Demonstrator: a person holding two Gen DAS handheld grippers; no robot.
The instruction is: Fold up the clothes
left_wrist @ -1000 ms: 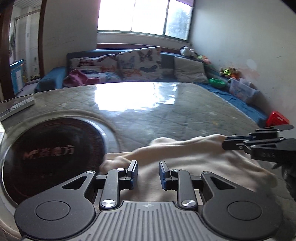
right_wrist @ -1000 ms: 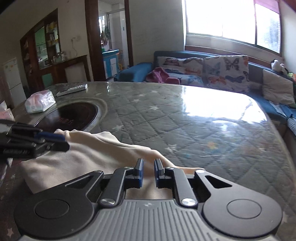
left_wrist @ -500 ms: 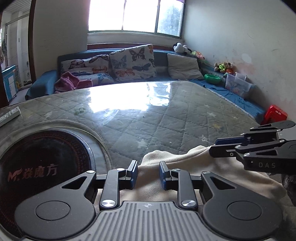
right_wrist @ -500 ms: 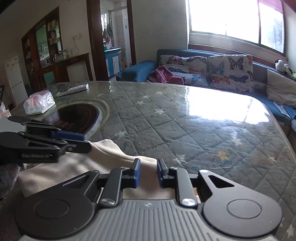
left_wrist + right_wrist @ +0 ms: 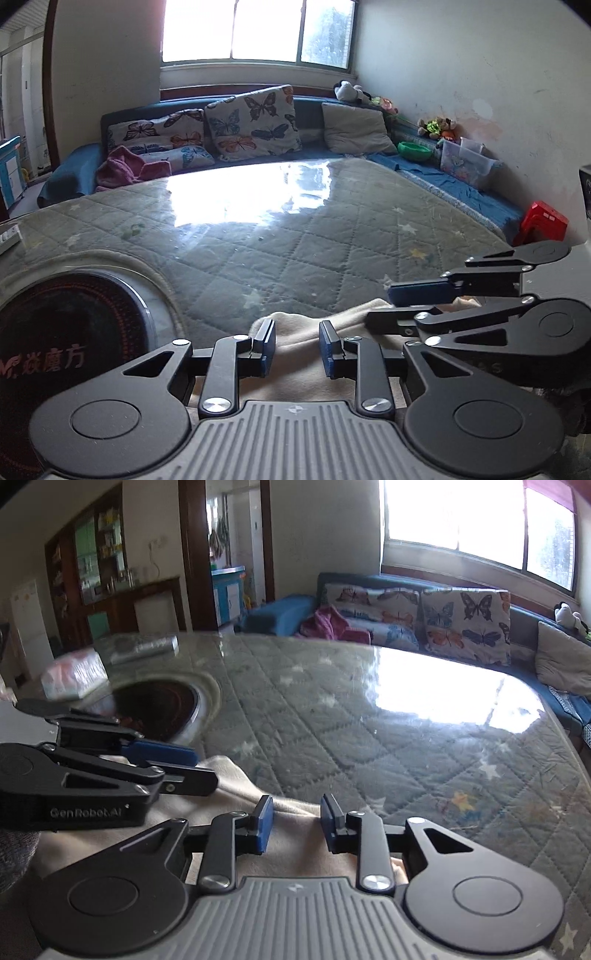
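Both grippers now low over beige garment [image 5: 295, 334], lower centre on quilted table [image 5: 280, 251]. Right gripper [image 5: 294, 823] jaws opening, releasing cloth; left gripper [image 5: 297, 345] gapped, pads clear. Fold pulled nearer; likely laid down.

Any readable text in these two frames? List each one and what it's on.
"GenRobot.AI": on the side of the left gripper, seen in the right wrist view.
"焱魔方", with a red logo mark before it: on the round black cooktop set in the table.
Faint letters on the right gripper body in the left wrist view: too dim to read.
Print on the tissue pack: blurred.
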